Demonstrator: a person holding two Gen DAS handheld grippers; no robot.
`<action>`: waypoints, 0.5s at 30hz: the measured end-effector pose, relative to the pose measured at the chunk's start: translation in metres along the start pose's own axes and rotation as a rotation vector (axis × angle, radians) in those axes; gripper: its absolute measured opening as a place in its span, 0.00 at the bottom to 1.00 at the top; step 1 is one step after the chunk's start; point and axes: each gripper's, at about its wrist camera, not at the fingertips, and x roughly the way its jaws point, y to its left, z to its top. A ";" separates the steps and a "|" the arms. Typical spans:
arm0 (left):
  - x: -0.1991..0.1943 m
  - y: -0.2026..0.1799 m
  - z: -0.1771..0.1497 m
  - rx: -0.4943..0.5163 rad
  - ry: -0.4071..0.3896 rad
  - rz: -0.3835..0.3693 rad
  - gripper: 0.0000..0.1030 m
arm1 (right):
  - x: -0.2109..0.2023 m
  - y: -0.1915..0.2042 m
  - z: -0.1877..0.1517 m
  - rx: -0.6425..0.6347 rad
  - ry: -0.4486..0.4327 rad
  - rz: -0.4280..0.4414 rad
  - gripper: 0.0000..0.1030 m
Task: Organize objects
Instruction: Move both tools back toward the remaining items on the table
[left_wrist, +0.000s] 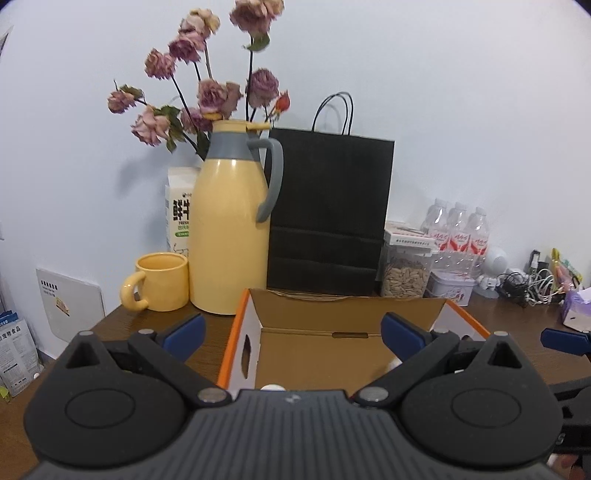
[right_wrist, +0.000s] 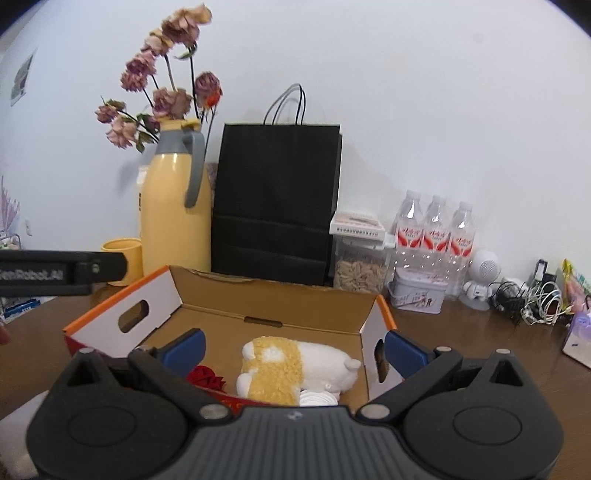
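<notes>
An open cardboard box (right_wrist: 273, 306) with an orange rim stands on the brown table; it also shows in the left wrist view (left_wrist: 325, 317). Inside lie a yellow-and-white plush toy (right_wrist: 295, 365), a red artificial rose (right_wrist: 207, 380) and a white ribbed round item (right_wrist: 317, 398). My right gripper (right_wrist: 293, 350) is open and empty, held just above the box's near side. My left gripper (left_wrist: 293, 334) is open and empty, at the box's near-left side; its body (right_wrist: 62, 273) shows in the right wrist view. The right gripper's blue fingertip (left_wrist: 565, 338) shows at the right edge of the left wrist view.
Behind the box stand a yellow thermos jug (left_wrist: 231, 221) holding dried roses (left_wrist: 207, 92), a yellow mug (left_wrist: 159, 282), a milk carton (left_wrist: 179, 210), a black paper bag (left_wrist: 328, 210), a seed jar (left_wrist: 406, 266), water bottles (left_wrist: 458, 232), a tin (left_wrist: 450, 288) and tangled cables (left_wrist: 532, 288).
</notes>
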 end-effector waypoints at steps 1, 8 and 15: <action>-0.007 0.002 0.000 0.001 -0.002 0.000 1.00 | -0.008 0.000 -0.001 -0.002 -0.006 0.003 1.00; -0.051 0.018 -0.002 0.001 0.008 -0.006 1.00 | -0.051 -0.002 -0.016 -0.011 0.003 0.016 1.00; -0.085 0.032 -0.019 0.021 0.043 0.013 1.00 | -0.088 -0.003 -0.042 -0.019 0.051 0.009 1.00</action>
